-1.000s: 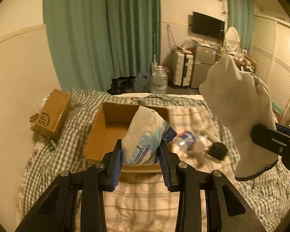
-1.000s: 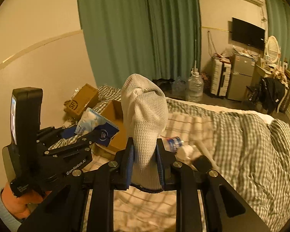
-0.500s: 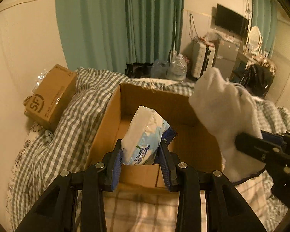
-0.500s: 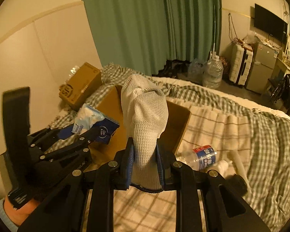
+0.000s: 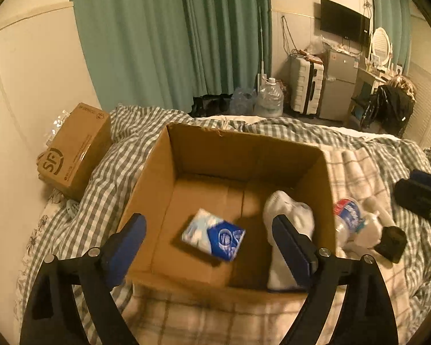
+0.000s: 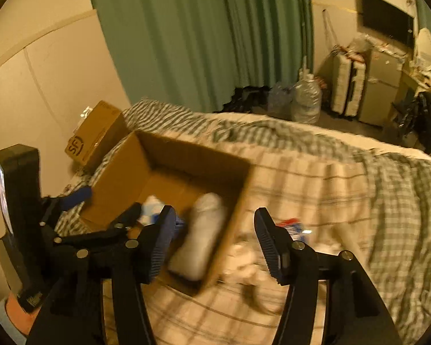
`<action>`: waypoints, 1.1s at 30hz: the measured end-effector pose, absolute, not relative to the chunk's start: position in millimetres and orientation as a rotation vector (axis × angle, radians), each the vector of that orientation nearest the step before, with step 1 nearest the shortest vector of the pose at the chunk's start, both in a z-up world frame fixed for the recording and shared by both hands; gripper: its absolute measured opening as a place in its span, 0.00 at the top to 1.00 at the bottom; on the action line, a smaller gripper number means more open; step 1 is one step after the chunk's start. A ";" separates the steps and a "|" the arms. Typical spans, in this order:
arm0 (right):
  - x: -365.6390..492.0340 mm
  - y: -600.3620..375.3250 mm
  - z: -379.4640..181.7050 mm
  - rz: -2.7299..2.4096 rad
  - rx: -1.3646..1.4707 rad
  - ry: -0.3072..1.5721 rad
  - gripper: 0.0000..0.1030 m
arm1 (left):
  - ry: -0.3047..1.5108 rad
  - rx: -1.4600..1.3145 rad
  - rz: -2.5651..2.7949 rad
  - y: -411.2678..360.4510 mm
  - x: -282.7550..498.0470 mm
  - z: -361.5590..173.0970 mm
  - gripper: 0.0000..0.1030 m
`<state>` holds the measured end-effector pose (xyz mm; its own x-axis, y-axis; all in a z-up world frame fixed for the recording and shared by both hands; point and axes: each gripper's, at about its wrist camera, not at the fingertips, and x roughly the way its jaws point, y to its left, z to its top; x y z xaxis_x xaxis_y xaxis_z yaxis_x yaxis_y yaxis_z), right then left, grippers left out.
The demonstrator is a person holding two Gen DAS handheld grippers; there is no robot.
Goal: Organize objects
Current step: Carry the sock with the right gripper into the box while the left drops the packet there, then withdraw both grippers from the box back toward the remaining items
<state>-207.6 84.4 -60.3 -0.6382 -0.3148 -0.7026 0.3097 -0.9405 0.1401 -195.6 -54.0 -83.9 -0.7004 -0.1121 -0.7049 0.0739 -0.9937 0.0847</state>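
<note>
An open cardboard box (image 5: 244,149) stands on the checked bed. Inside it lie a blue-and-white tissue pack (image 5: 212,234) and a white sock (image 5: 287,224) against the right wall. My left gripper (image 5: 209,241) is open and empty above the box's near edge. In the right wrist view the box (image 6: 115,184) holds the sock (image 6: 201,235) and the pack (image 6: 153,208). My right gripper (image 6: 214,238) is open and empty, over the box's right wall.
A plastic bottle (image 5: 346,215), a white item (image 5: 367,230) and a small black object (image 5: 390,244) lie on the bed right of the box. A closed SF carton (image 5: 71,152) sits at the left by the wall. Checked bedding (image 6: 359,201) spreads to the right.
Both grippers opened. The tissue pack and the sock dropped into the box. Both grippers had moved forward over the box before letting go.
</note>
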 end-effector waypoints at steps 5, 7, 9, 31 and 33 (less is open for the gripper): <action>-171.6 131.4 -32.4 -2.668 1.084 0.005 0.41 | -0.060 1.138 -2.847 -34.6 -160.3 -59.0 0.03; -154.3 151.1 -21.3 -2.706 1.075 -0.007 0.39 | -0.028 1.116 -2.875 -26.8 -144.1 -47.1 0.01; -132.7 172.1 -10.4 -2.752 1.064 -0.017 0.37 | 0.019 1.113 -2.905 -17.3 -127.9 -35.9 0.01; -45.7 226.1 -47.3 -2.813 1.166 0.077 0.26 | 0.046 1.218 -2.906 59.9 -76.7 -80.1 0.00; -54.8 225.9 -56.8 -2.803 1.189 0.064 0.26 | 0.061 1.241 -2.885 58.4 -84.1 -90.0 0.00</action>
